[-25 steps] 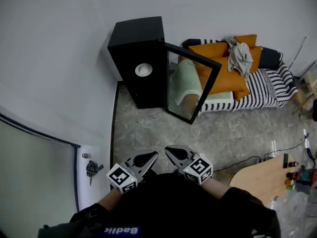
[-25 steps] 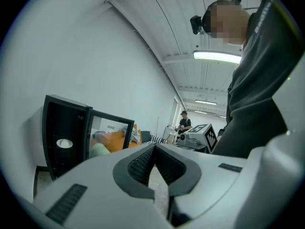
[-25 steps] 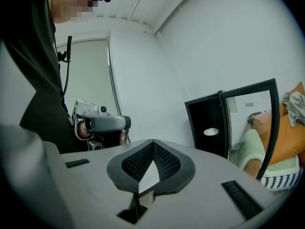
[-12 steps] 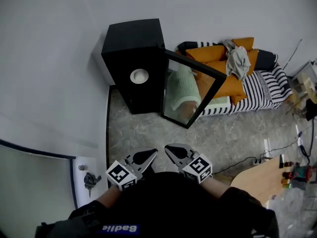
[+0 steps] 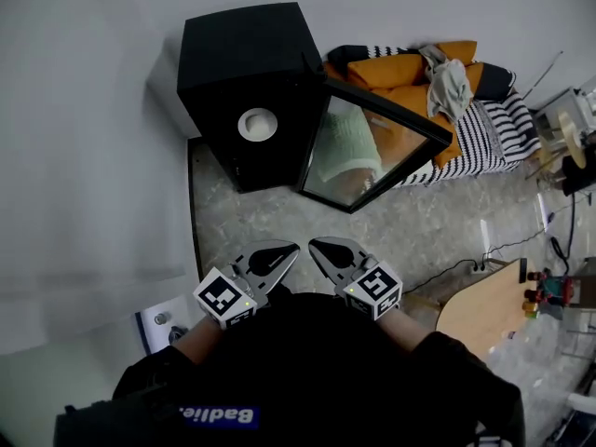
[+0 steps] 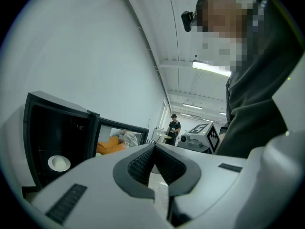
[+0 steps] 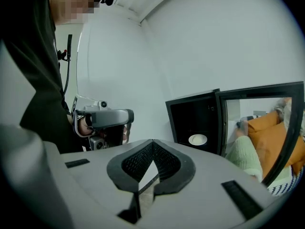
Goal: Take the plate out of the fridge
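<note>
Fridge (image 5: 237,63) and plate (image 5: 257,123) loom larger than a second ago. Left hand-held gripper (image 5: 289,249) and right hand-held gripper (image 5: 317,246): jaws together, empty.

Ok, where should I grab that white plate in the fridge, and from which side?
Probably take the plate by its front rim, coming level through the open front: it seems to lie flat inside the fridge, door swung aside, so that edge faces you.
</note>
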